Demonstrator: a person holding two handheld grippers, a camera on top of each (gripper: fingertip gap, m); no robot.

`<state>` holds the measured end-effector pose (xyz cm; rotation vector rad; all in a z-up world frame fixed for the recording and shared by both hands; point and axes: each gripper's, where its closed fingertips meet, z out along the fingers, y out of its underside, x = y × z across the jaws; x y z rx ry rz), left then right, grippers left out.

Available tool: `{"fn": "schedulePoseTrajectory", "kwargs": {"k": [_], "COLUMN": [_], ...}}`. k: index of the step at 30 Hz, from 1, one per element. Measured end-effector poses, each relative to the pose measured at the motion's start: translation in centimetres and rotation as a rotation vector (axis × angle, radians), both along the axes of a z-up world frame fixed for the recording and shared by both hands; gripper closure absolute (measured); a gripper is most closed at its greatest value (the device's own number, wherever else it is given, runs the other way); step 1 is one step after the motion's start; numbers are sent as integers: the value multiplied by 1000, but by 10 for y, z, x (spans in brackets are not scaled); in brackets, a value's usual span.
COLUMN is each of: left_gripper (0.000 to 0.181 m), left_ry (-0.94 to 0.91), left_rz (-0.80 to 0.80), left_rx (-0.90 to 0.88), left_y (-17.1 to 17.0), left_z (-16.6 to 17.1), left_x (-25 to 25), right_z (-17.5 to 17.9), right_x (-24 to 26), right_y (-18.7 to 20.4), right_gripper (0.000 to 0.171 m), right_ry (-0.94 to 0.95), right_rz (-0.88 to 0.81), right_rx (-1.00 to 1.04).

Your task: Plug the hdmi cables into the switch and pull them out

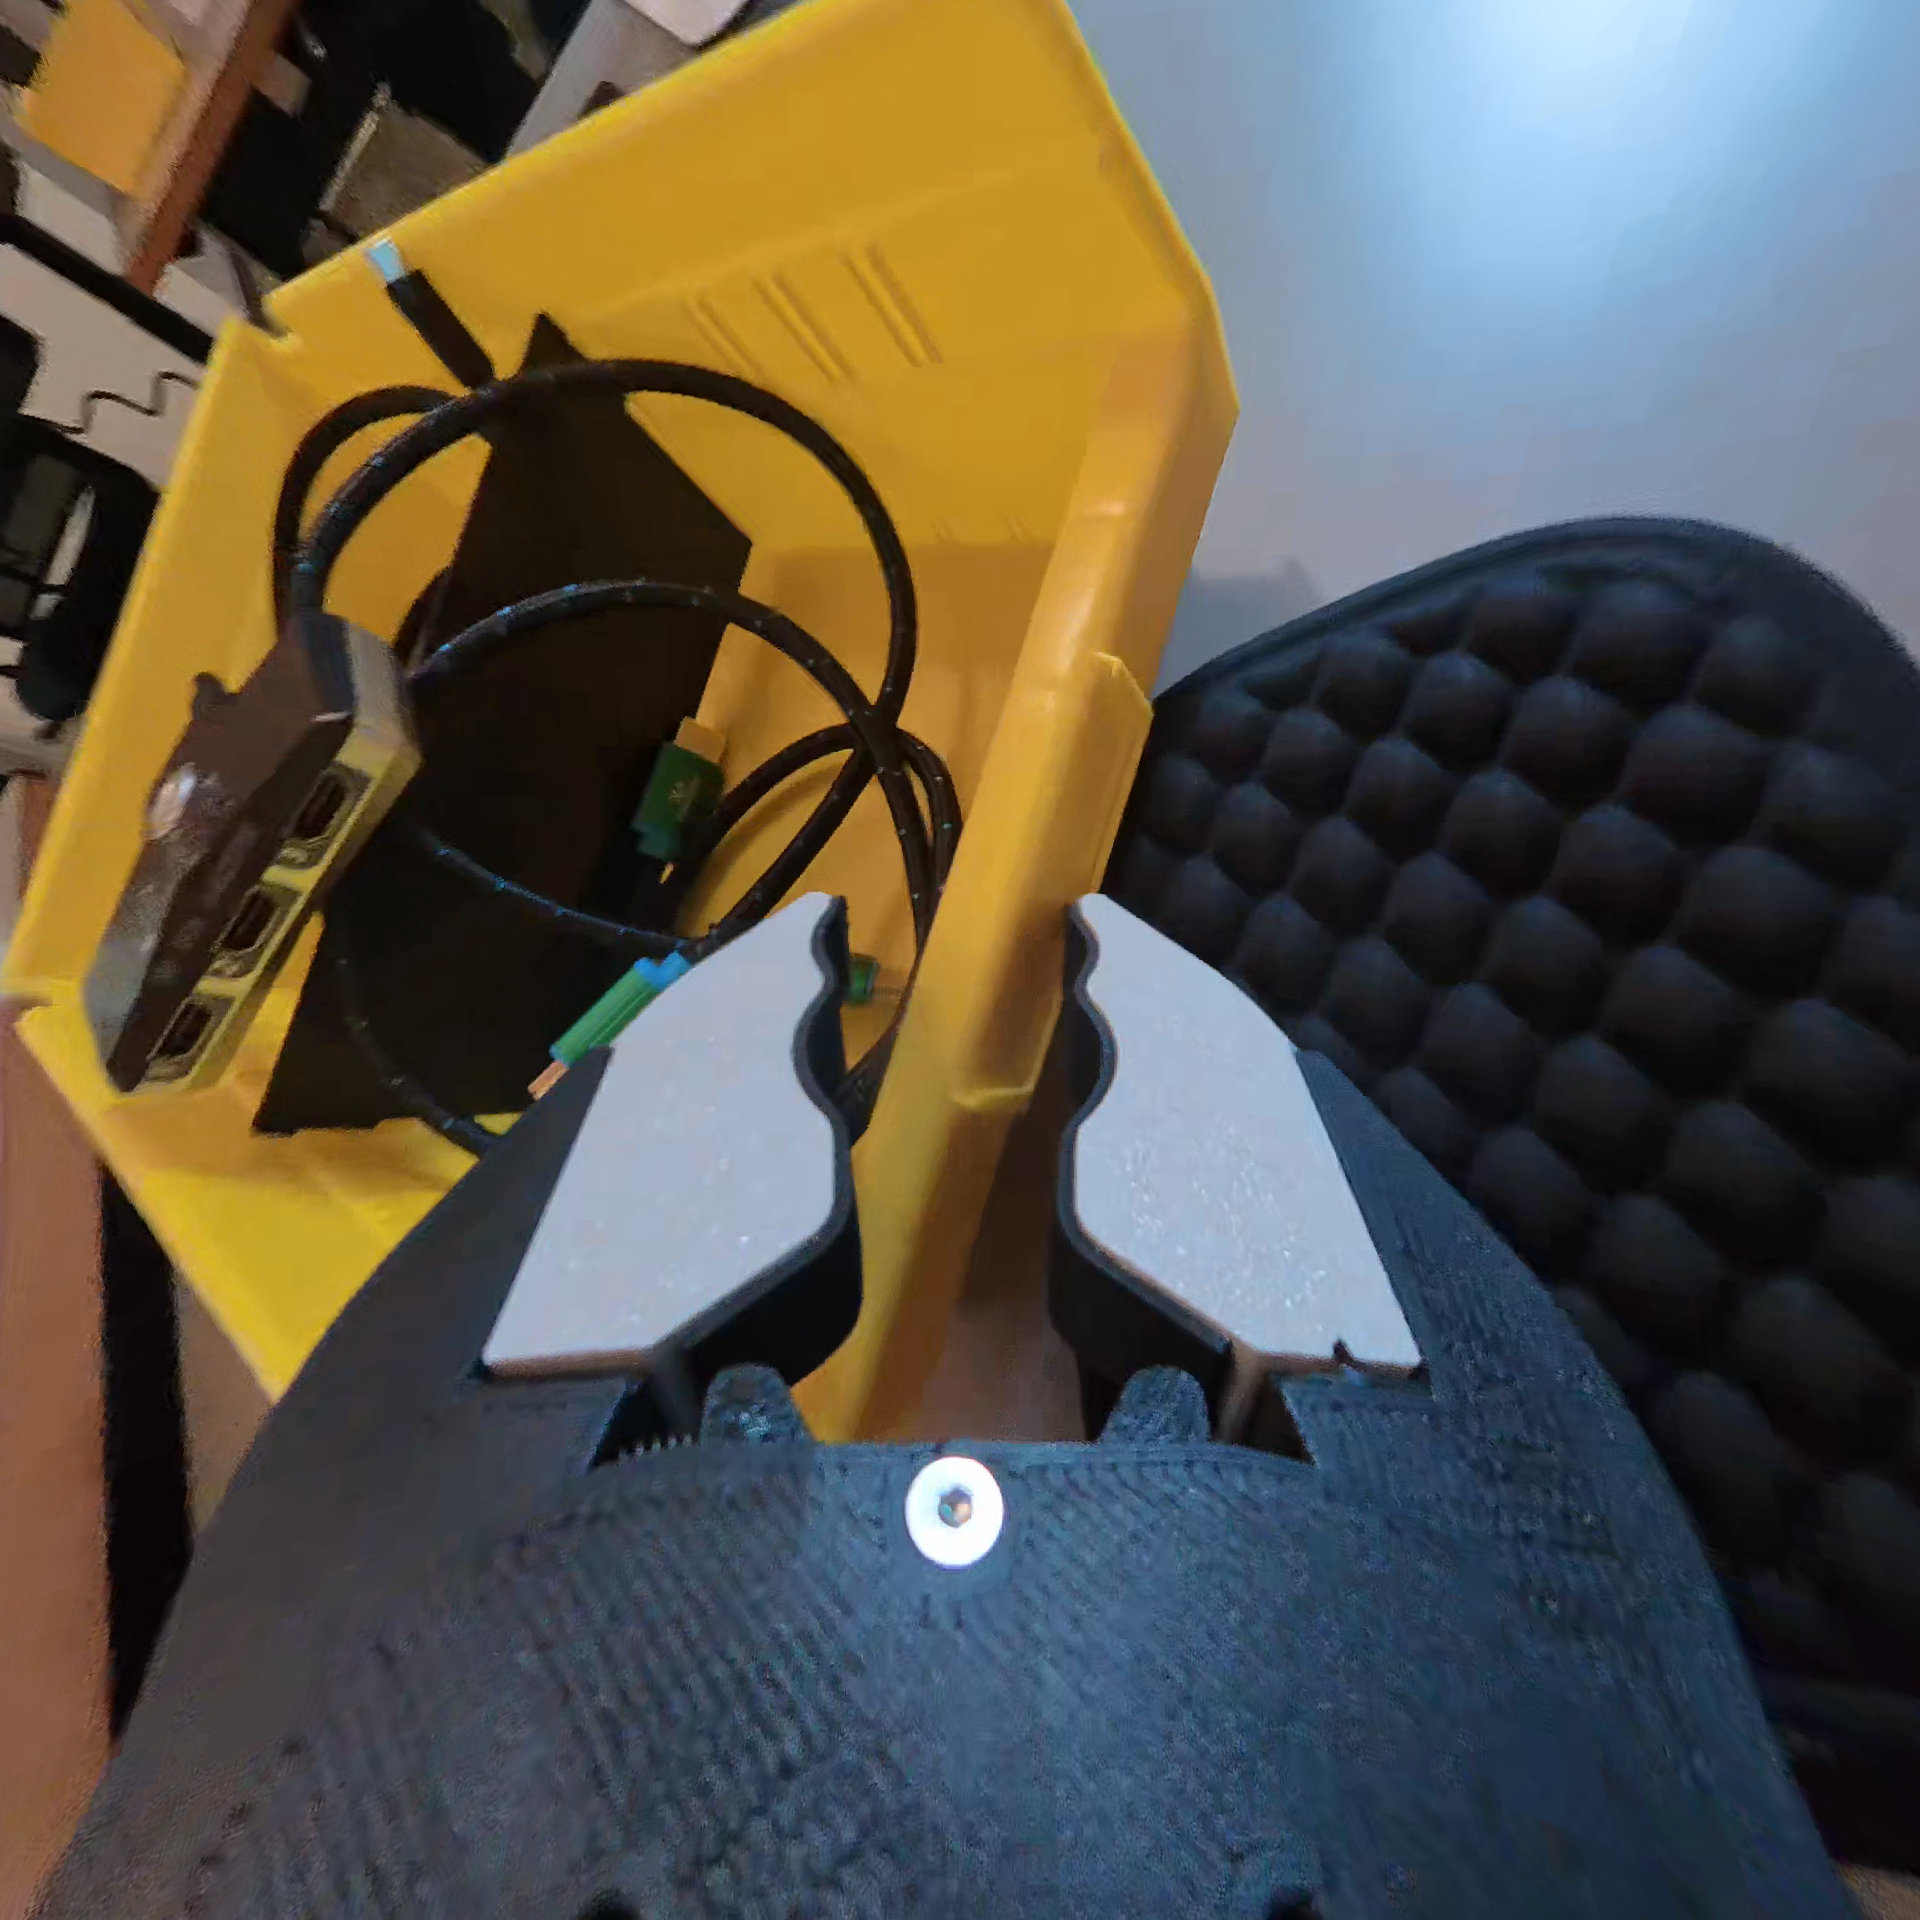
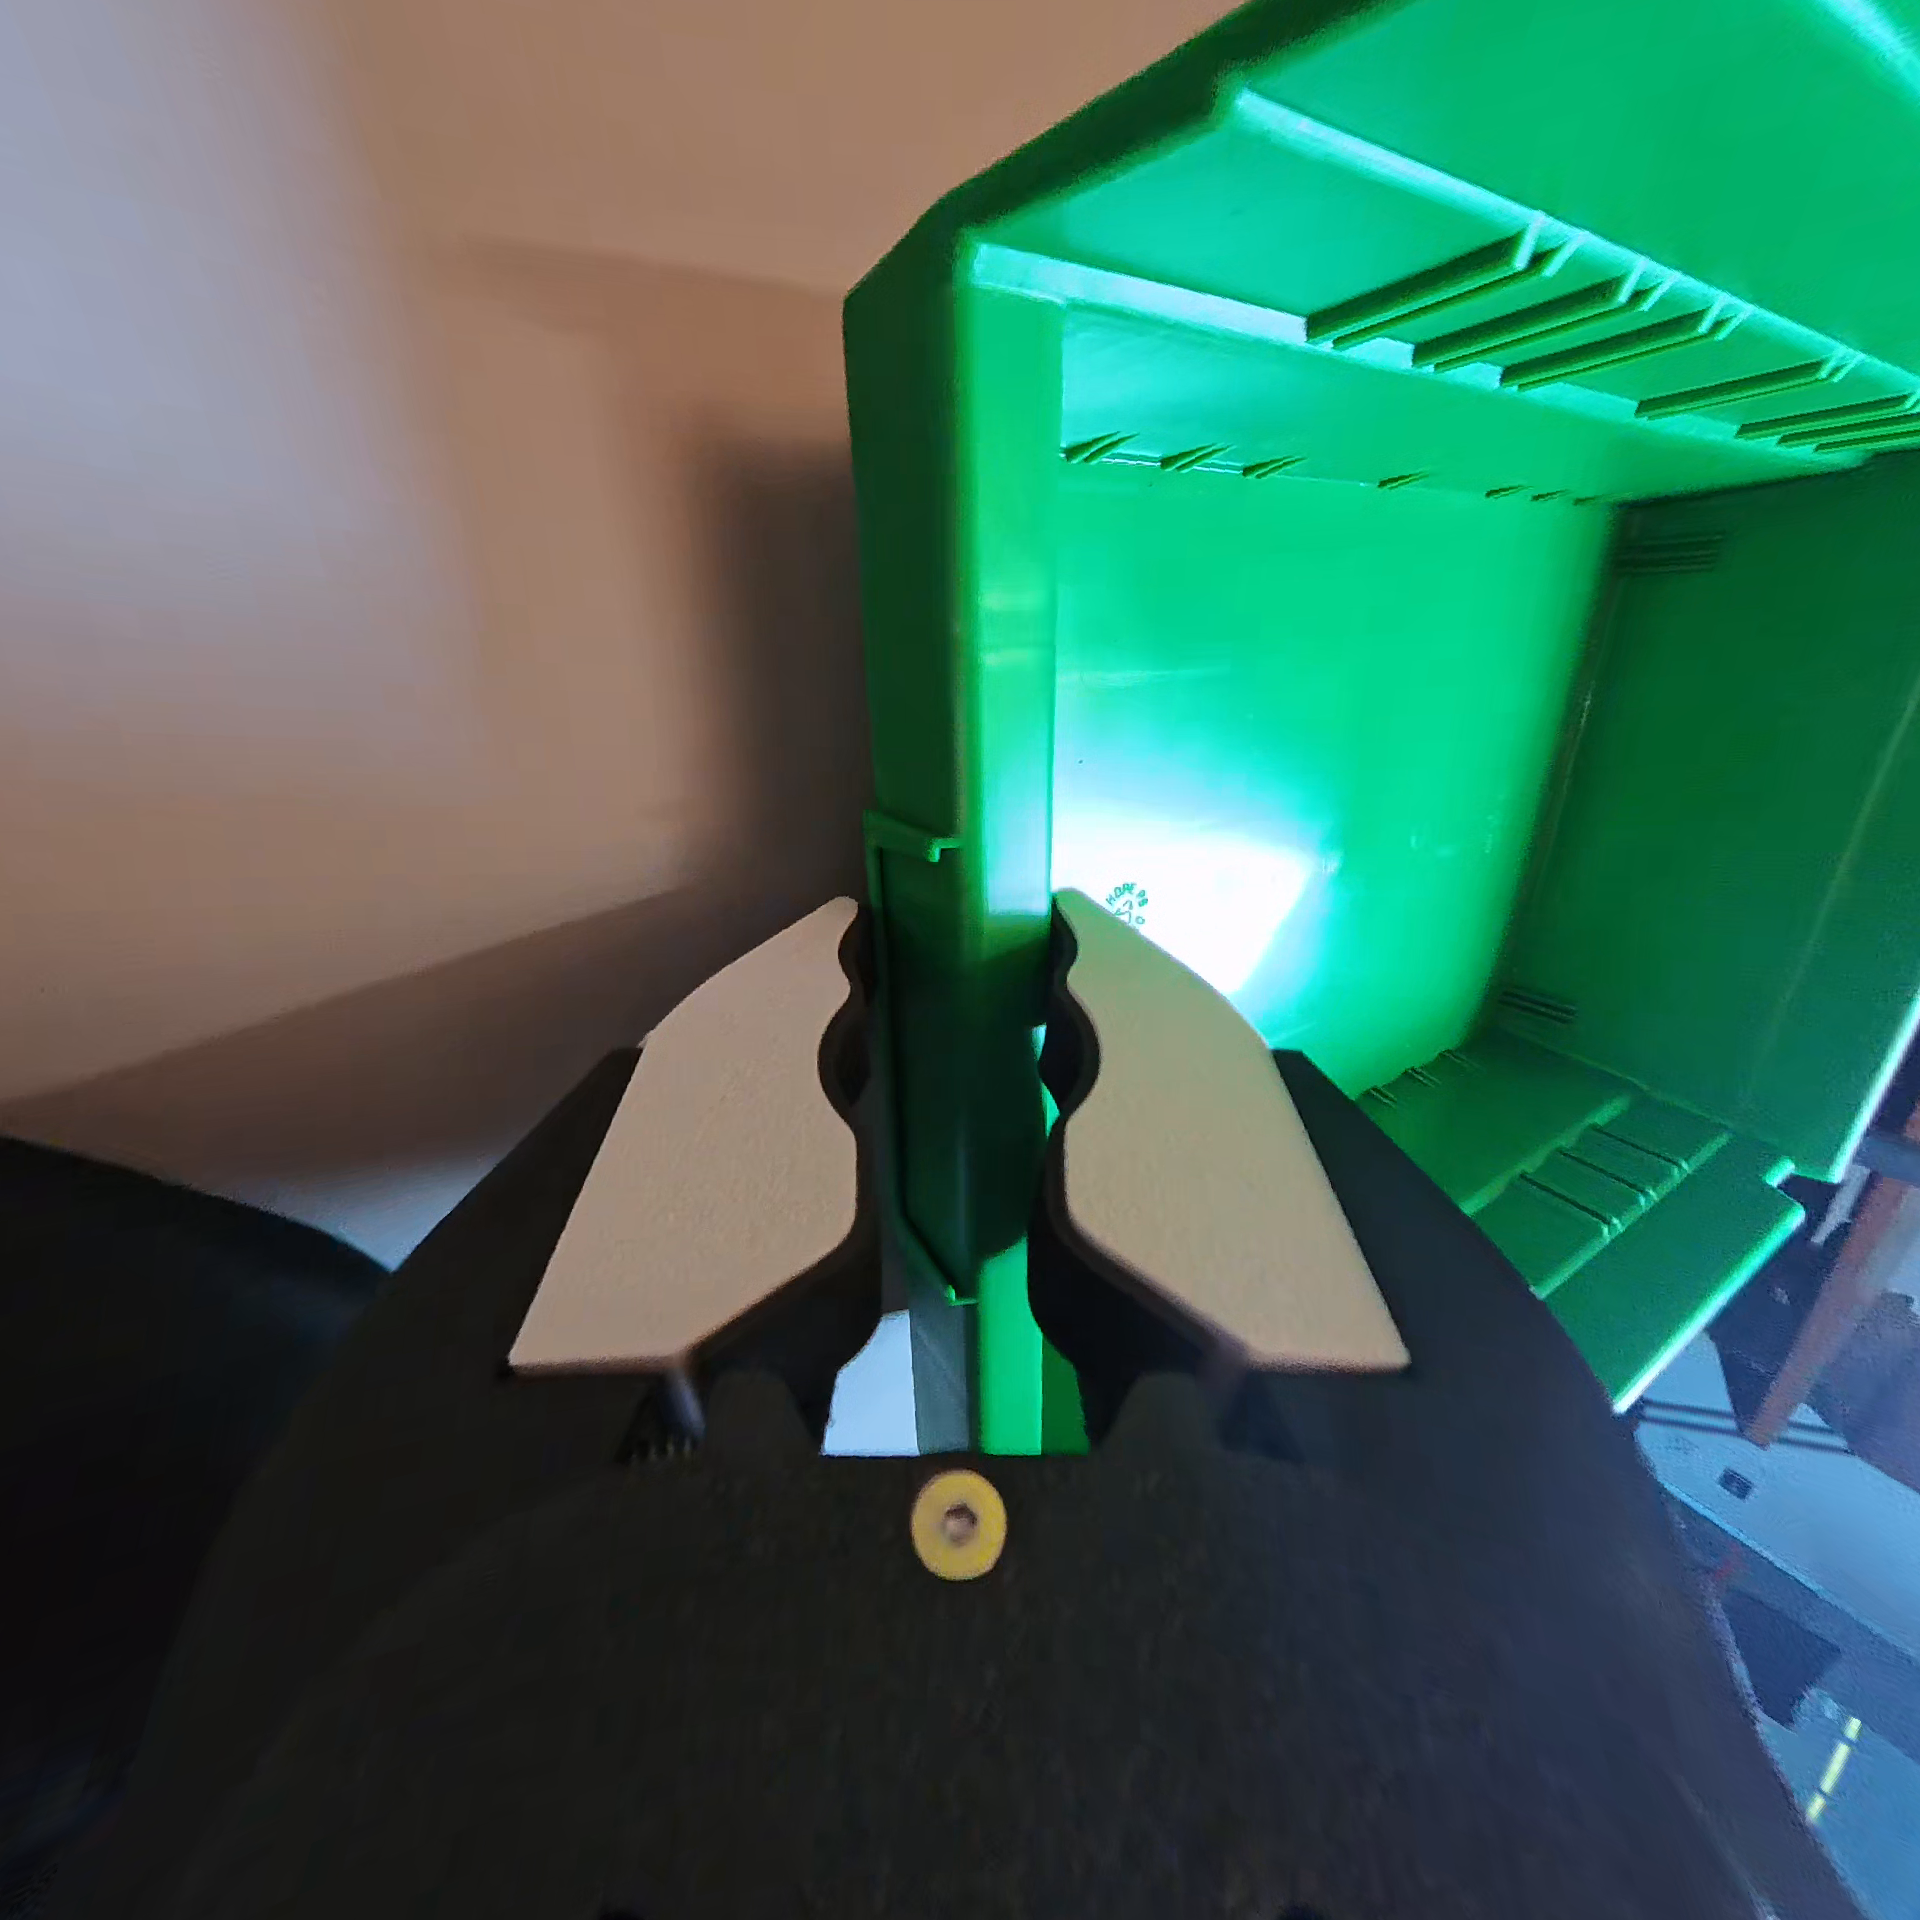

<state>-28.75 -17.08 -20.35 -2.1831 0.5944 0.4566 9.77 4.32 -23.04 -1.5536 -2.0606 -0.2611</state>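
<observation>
A yellow bin (image 1: 831,208) holds a black HDMI switch (image 1: 239,862) with several ports, leaning against its left wall. Coiled black braided cables (image 1: 831,488) lie in it, one with a green plug (image 1: 681,790), another with a green and blue plug (image 1: 613,1013). My left gripper (image 1: 951,914) straddles the bin's right wall and is shut on it. My right gripper (image 2: 956,914) is shut on the side wall of an empty green bin (image 2: 1299,675), which is tilted with its open side towards the camera.
A black dimpled foam mat (image 1: 1558,935) lies right of the yellow bin, and its edge shows in the right wrist view (image 2: 156,1299). A flat black piece (image 1: 561,675) lies under the cables. Shelving and clutter (image 2: 1818,1351) stand behind the green bin. Spacing between my two grippers at the tips: around 45 centimetres.
</observation>
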Motion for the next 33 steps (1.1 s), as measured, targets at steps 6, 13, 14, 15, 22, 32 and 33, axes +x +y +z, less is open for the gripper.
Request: {"fn": "schedulePoseTrajectory", "kwargs": {"k": [6, 13, 14, 15, 22, 32, 33], "left_gripper": [157, 157, 157, 157, 157, 158, 158], "left_ry": [3, 20, 17, 10, 66, 110, 108], "left_rz": [-125, -284, -308, -327, -328, -251, -250], "left_rx": [-50, -33, -31, -28, 31, 80, 80], "left_y": [21, 64, 72, 80, 125, 129, 129], "left_z": [-6, -5, -5, -5, -4, -3, -2], "left_x": [-5, -49, -53, -57, -68, -67, -67], "right_z": [0, -1, -1, -1, -2, -2, -6], "right_x": [11, 13, 12, 12, 12, -27, -34], "right_y": [33, 65, 70, 75, 89, 40, 37], "right_gripper": [142, 141, 141, 141, 140, 141, 141], "right_ry": [-19, -73, -81, -90, -27, -40, -46], "right_rz": [42, 54, 52, 47, -92, -316, -313], "right_rx": [42, 104, 114, 132, 122, 30, -8]}}
